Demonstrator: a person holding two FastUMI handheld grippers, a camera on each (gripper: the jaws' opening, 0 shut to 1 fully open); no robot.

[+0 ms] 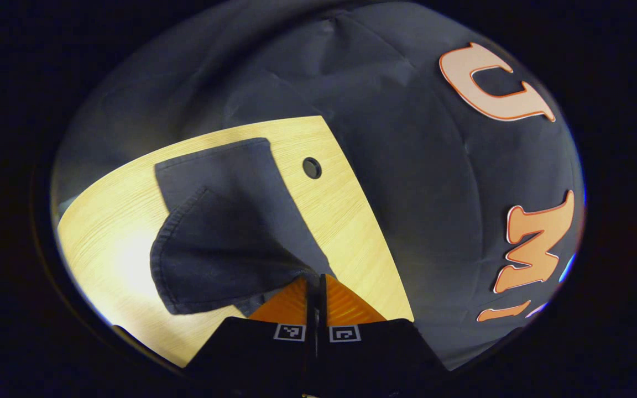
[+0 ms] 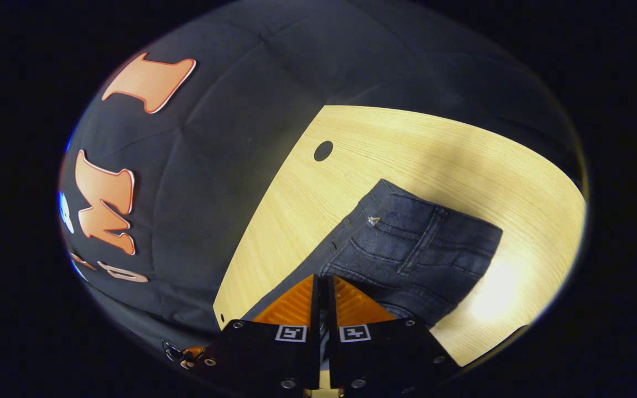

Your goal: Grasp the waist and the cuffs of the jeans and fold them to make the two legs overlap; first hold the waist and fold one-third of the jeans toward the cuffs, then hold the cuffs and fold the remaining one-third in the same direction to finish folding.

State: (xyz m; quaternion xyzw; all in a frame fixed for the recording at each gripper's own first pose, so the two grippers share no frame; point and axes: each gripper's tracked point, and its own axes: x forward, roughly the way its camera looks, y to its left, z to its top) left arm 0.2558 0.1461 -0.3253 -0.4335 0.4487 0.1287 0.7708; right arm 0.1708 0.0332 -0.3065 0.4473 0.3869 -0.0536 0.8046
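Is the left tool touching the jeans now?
Touching. In the left gripper view, the left tool is closed on a fold of the jeans, lifting it.

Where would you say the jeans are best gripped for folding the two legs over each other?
At both ends along one long edge: the cuff end and the waist end, each approached from its end. The left gripper and right gripper look pinched shut on the jeans there, lifting the cloth off the table.

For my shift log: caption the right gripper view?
Right gripper shut on jeans at the waist end, on wooden table.
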